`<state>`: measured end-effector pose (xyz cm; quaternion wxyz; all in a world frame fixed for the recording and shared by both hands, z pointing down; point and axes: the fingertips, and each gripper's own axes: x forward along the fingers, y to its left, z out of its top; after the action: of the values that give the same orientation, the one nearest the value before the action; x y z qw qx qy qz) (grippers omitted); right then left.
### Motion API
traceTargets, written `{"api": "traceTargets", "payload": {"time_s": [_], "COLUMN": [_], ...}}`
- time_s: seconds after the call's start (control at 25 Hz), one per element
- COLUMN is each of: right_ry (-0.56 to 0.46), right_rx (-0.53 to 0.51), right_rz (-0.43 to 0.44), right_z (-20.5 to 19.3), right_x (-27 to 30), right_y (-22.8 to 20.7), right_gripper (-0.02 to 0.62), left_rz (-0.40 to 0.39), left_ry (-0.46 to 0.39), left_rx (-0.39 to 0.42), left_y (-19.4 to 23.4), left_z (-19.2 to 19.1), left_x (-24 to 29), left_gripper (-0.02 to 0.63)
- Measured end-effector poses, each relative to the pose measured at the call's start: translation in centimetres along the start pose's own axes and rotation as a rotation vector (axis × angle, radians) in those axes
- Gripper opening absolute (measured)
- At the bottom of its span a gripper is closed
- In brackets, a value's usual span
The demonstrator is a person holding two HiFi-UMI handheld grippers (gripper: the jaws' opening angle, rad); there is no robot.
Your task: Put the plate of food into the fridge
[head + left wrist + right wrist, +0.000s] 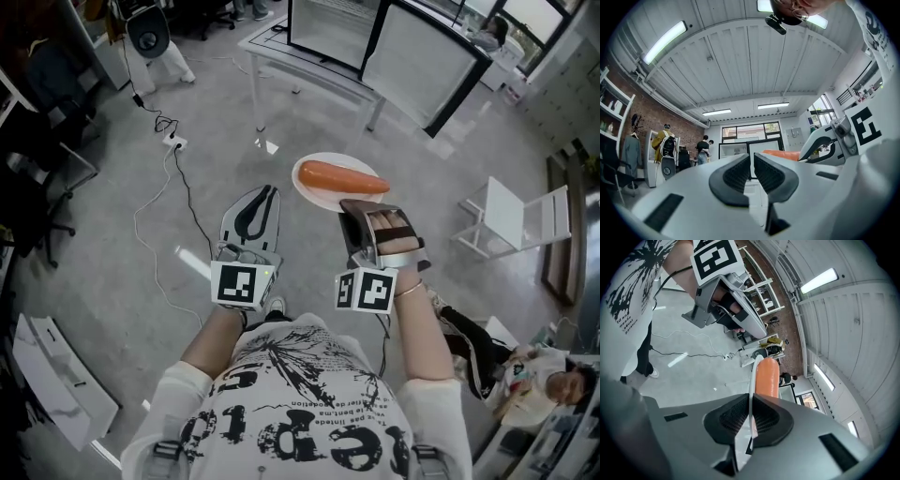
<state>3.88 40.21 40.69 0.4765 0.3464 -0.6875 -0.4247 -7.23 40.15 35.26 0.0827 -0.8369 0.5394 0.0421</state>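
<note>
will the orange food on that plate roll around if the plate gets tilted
Likely yes: the orange food is round, smooth and lies loose on a shallow plate. The right gripper pinches just one edge of the rim, so any tilt could send it rolling. It looks firm, not floppy.

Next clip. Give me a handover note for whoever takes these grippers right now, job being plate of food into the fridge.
Grippers: right gripper shut on the plate rim, holding it level in the air. The left gripper is shut and empty, beside the plate.
Things: food lies on the plate. The fridge can't be made out in any view.
Done: plate picked up.
Left: reach the fridge, open it, probably with the left gripper, and set the plate inside.
</note>
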Motion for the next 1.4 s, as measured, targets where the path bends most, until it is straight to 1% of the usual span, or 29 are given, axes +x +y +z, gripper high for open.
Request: {"api": "traceTargets", "payload": {"time_s": [0.16, 0.28, 0.44, 0.6, 0.8, 0.92, 1.04, 1.24, 1.4], "right_ry": [0.012, 0.024, 0.035, 0.035, 0.011, -0.017, -0.041, -0.071, -0.094], "right_rx": [0.009, 0.025, 0.031, 0.025, 0.031, 0.039, 0.028, -0.004, -0.026], "right_rz": [-0.018, -0.023, -0.008, 0.016, 0.046, 0.057, 0.058, 0.058, 0.041], "right_z": [2.1, 3.1, 3.6, 2.9, 1.5, 0.3, -1.5, -5.1, -7.9], "right_x": [5.0, 7.9, 10.9, 13.9, 17.8, 21.0, 24.4, 30.5, 34.6], "right_y": [-2.1, -3.7, -4.6, -5.0, -6.0, -7.1, -8.8, -12.4, -15.6], "right_gripper": [0.017, 0.017, 0.017, 0.017, 0.017, 0.017, 0.017, 0.017, 0.017], "left_rz": [-0.018, -0.023, -0.027, -0.021, -0.011, 0.009, 0.025, 0.067, 0.091], "left_ry": [-0.003, -0.003, -0.001, 0.006, 0.017, 0.016, 0.010, -0.006, -0.012], "left_rx": [0.015, 0.013, 0.002, -0.017, -0.014, 0.021, 0.034, 0.032, 0.031], "left_y": [5.2, 8.2, 10.6, 11.9, 12.8, 13.7, 14.4, 15.9, 16.6], "left_z": [-0.6, -0.8, -1.6, -2.9, -4.2, -4.7, -4.8, -5.4, -5.9], "left_x": [2.8, 4.7, 6.6, 8.8, 12.6, 15.9, 19.9, 27.2, 32.8], "left_gripper": [0.037, 0.037, 0.037, 0.037, 0.037, 0.037, 0.037, 0.037, 0.037]}}
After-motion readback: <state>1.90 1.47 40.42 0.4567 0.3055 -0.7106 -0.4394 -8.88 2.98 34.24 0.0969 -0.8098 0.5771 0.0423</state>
